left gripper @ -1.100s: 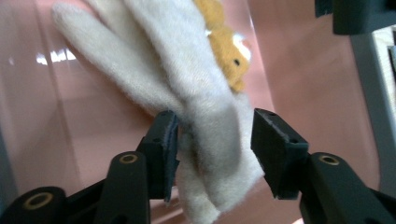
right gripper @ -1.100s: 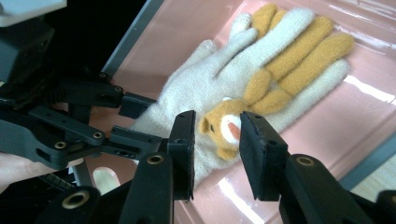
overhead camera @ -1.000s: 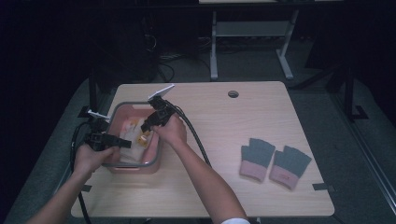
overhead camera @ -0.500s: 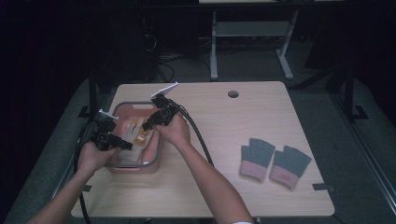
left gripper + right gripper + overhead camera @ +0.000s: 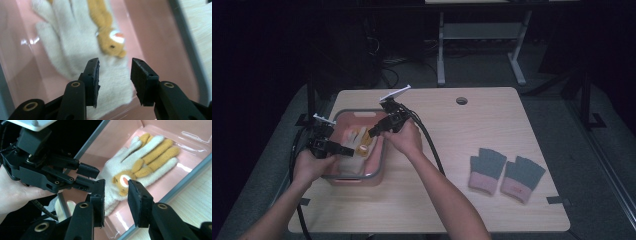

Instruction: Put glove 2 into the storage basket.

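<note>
Right gripper (image 5: pixel 373 132) lifted slightly over pink tub (image 5: pixel 377 167), fingers apart, empty; left gripper (image 5: pixel 349 151) fingers reopening above cream glove (image 5: pixel 75 50).

- A cream knitted glove (image 5: pixel 117 173) lies flat in the pink tub (image 5: pixel 140 130), fingers spread.
- A mustard-yellow glove (image 5: pixel 150 155) with a bear face lies on top of it.
</note>
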Motion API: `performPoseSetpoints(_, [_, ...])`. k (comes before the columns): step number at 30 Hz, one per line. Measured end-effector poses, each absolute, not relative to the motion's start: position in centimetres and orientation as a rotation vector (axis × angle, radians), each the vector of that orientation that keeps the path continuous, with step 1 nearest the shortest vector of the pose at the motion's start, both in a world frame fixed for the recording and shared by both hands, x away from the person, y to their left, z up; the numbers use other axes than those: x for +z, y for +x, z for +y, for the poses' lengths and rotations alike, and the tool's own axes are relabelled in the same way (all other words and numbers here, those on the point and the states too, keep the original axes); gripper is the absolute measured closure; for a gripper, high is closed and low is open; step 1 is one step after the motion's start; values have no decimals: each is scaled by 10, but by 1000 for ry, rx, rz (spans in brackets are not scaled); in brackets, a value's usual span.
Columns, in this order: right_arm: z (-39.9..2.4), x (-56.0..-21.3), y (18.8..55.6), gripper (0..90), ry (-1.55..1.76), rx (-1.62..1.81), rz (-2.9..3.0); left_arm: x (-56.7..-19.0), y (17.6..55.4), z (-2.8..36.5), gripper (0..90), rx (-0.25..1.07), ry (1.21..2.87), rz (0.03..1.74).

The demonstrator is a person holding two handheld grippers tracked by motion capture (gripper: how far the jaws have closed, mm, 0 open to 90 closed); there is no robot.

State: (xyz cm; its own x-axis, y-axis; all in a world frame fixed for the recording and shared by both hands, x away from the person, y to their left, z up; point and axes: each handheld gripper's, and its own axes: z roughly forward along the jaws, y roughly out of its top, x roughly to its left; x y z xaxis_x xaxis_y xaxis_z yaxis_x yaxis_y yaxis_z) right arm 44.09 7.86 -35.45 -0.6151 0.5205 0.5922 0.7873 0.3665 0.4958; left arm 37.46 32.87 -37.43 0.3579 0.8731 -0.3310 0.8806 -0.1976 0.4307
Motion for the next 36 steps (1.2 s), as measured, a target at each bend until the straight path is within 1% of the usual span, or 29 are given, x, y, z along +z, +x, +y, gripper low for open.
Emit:
performPoseSetpoints(13, [47,-346,438,637,-1185,-1154,-2282,-355,371,316,530,3,1985,1422])
performPoseSetpoints(26, [9,-333,431,606,-1229,-1198,-2283,-341,369,293,497,8,1966,1335])
performPoseSetpoints(36, [-12,-327,426,582,-1260,-1228,-2278,-333,369,277,470,-13,1957,1282])
